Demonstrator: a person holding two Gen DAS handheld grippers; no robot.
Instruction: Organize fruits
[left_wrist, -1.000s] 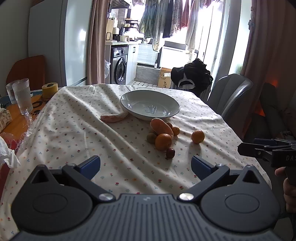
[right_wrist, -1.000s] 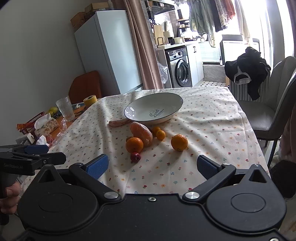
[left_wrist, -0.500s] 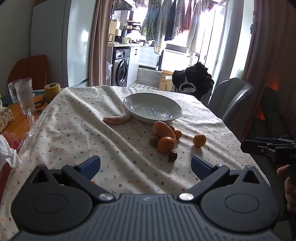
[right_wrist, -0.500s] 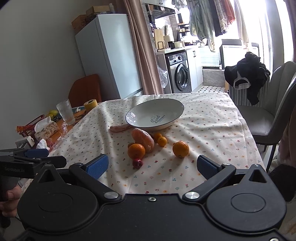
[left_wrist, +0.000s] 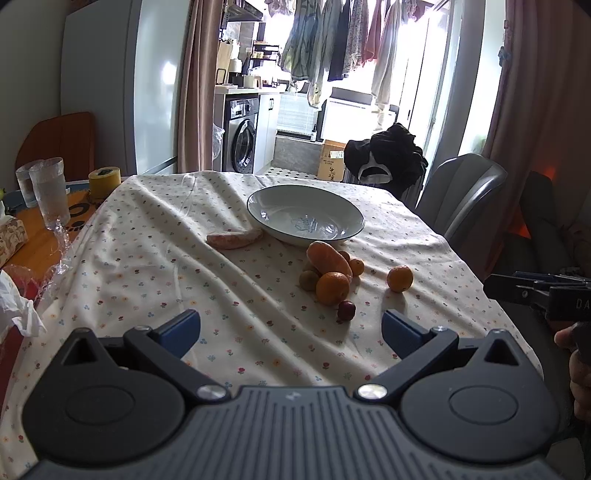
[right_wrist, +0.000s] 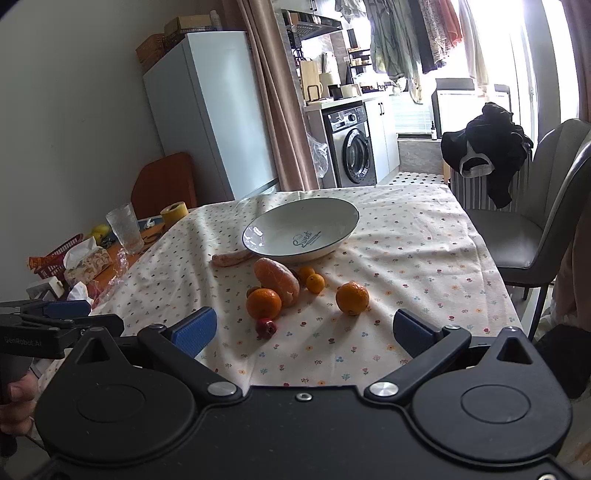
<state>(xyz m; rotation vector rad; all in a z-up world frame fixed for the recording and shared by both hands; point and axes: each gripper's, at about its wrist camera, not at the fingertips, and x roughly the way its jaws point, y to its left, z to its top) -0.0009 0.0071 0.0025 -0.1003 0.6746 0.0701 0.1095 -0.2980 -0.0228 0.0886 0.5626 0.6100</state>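
A white bowl (left_wrist: 306, 219) (right_wrist: 301, 229) stands empty in the middle of the flowered tablecloth. In front of it lie a big orange-red fruit (left_wrist: 328, 258) (right_wrist: 277, 278), an orange (left_wrist: 332, 288) (right_wrist: 263, 303), a second orange (left_wrist: 399, 278) (right_wrist: 352, 297) apart to the right, small tangerines (right_wrist: 312, 279), a green fruit (left_wrist: 308, 279) and a small dark red fruit (left_wrist: 346, 310) (right_wrist: 266, 328). A pinkish long piece (left_wrist: 234, 238) (right_wrist: 231, 258) lies left of the bowl. My left gripper (left_wrist: 291, 328) and right gripper (right_wrist: 304, 328) are both open and hold nothing, short of the fruits.
Glasses (left_wrist: 50, 190), a yellow tape roll (left_wrist: 104, 178), a tissue box (right_wrist: 88, 260) and clutter sit on the bare wood at the table's left. A grey chair (right_wrist: 535, 229) with dark clothes behind it stands at the right. The near cloth (left_wrist: 288, 350) is bare.
Both grippers have drawn back and tilted a little, so the fruits and bowl sit slightly lower in view. Both stay open; nothing on the table has moved.
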